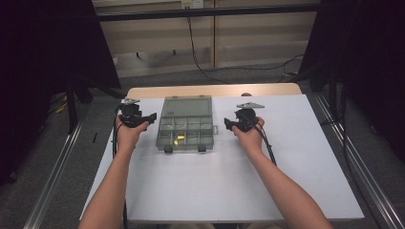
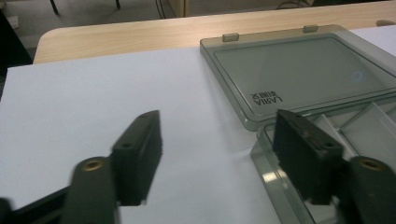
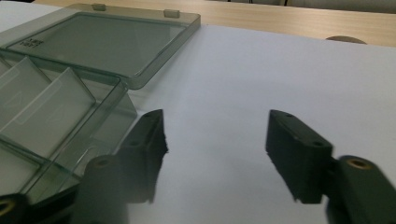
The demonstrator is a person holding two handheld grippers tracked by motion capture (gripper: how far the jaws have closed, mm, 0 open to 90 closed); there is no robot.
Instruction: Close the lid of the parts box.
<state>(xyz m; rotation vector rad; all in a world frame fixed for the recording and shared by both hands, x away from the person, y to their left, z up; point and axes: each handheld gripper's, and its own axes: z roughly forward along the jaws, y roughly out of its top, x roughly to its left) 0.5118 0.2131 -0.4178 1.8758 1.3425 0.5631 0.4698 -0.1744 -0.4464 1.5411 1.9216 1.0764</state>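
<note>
At the near edge of the high view, two bare forearms come in over a white sheet that covers most of the table. Farther up, each hand holds a black gripper, one on either side of a clear smoky-grey box.

Left of the box sits the left gripper, its tips pointing inward and lying just beside the box's left wall. From its own view the two black jaws stand apart with nothing between them; bare white sheet shows in the gap, and the right jaw hangs over the box's near corner. Whether that jaw touches the plastic I cannot tell.

Right of the box sits the right gripper, also pointing inward, close to the small latch tab on the box's right side. Its jaws too are spread, with only white sheet between them, and the left jaw is next to the box's corner wall.

Between the hands, the box lies open. Its tray is split by dividers into small compartments, and a small yellow piece lies in a front one. Beyond the tray the lid lies flat on the sheet, hinged at the far side of the tray, with small lettering printed near one corner.

Past the lid a strip of bare wooden table shows, then grey floor and a black cable.
</note>
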